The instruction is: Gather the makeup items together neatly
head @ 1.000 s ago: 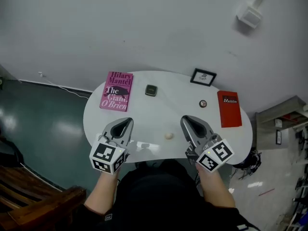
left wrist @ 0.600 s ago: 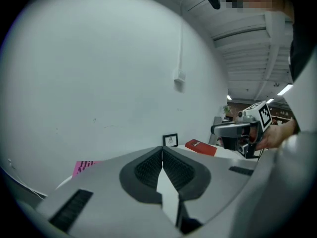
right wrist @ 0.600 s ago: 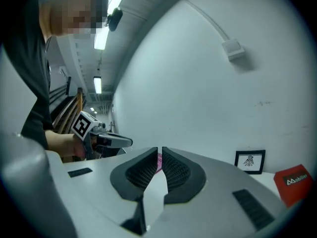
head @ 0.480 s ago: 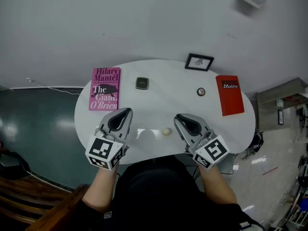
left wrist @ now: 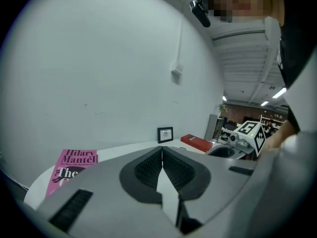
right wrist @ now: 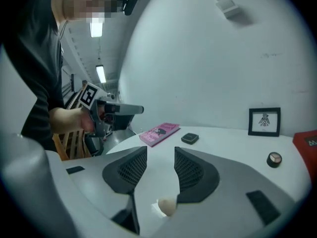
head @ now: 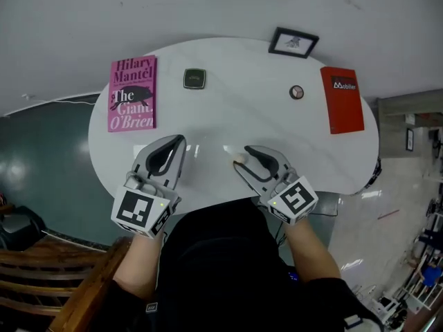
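Near edge of the round white table [head: 228,109]: the left gripper [left wrist: 161,151] hangs just over the tabletop, its two ribbed pads [left wrist: 148,170] pressed together with nothing between them. To its right, the right gripper [right wrist: 160,153] is held low over the table with its jaws apart; they have just been opening. A small beige egg-shaped makeup sponge [right wrist: 167,206] lies on the tabletop in the gap between these jaws, close against the edge of the jaw on that view's right; the pads do not press on it.

Middle of the table: a dark square compact [head: 194,78] sits towards the left, and a small round pot [head: 296,92] with a pale lid towards the right. The two are well apart from each other and from the sponge.

Far side: a pink paperback book [head: 131,93] lies flat just left of the compact, a red booklet [head: 342,99] just right of the pot, and a small black-framed picture [head: 294,42] stands upright at the table's back edge, against the white wall.
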{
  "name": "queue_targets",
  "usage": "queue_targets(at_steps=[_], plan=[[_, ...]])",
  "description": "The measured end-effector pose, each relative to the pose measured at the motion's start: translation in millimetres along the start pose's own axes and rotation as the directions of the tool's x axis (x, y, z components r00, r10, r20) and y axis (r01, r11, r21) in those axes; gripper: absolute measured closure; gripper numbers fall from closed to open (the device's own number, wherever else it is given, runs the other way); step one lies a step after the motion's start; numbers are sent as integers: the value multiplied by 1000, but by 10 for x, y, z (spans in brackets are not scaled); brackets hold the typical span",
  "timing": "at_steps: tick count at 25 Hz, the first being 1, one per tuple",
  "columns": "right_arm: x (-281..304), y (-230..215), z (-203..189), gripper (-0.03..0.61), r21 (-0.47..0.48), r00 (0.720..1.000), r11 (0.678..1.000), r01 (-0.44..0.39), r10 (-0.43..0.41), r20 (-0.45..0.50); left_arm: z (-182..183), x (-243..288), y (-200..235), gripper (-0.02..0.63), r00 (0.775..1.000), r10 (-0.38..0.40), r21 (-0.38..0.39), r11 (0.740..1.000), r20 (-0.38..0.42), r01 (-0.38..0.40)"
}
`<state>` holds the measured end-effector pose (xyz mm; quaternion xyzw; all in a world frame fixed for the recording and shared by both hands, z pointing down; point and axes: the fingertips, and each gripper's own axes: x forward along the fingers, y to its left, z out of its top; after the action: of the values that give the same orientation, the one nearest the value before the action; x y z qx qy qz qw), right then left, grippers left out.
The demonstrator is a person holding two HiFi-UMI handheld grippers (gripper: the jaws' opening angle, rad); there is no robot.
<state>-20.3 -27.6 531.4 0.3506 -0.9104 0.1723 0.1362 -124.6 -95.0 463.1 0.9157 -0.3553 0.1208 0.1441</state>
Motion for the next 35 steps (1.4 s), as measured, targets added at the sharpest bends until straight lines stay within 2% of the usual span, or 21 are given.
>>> queue_targets(at_steps=[5,13,16,20,25,31,35], plan=[[91,-54,-517,411,-8,994,999,37,-37,-103,-183,-24,-54,600,999,-10,-12,1000,-43,10],[219,-76,-952,408,18,978,998,66,-61,-199,-165,-52,-60,600,999,-11,-2,1000,-38,11],[264,-92,-1024,408,-4,969,998,69,-68,-239,-125,-52,-46,600,999,-4,8,1000,-34,5],[280,-160,-1029,445,-3,959,997,83,-81,-270,-49,-79,-8,600,1000,18,30,999,-23,-17],[293,-147,-960,465,18,960,997,72,-65,-273,65,-70,27,600,1000,30,16,999,0,-30],[308,-251,-701,466,-4,966,998,66,-65,-251,168,-43,59,600,999,38,-2,999,17,-37],[379,-484,-461,466,-43,969,997,58,-67,-236,217,5,210,600,997,75,-21,997,20,-75]])
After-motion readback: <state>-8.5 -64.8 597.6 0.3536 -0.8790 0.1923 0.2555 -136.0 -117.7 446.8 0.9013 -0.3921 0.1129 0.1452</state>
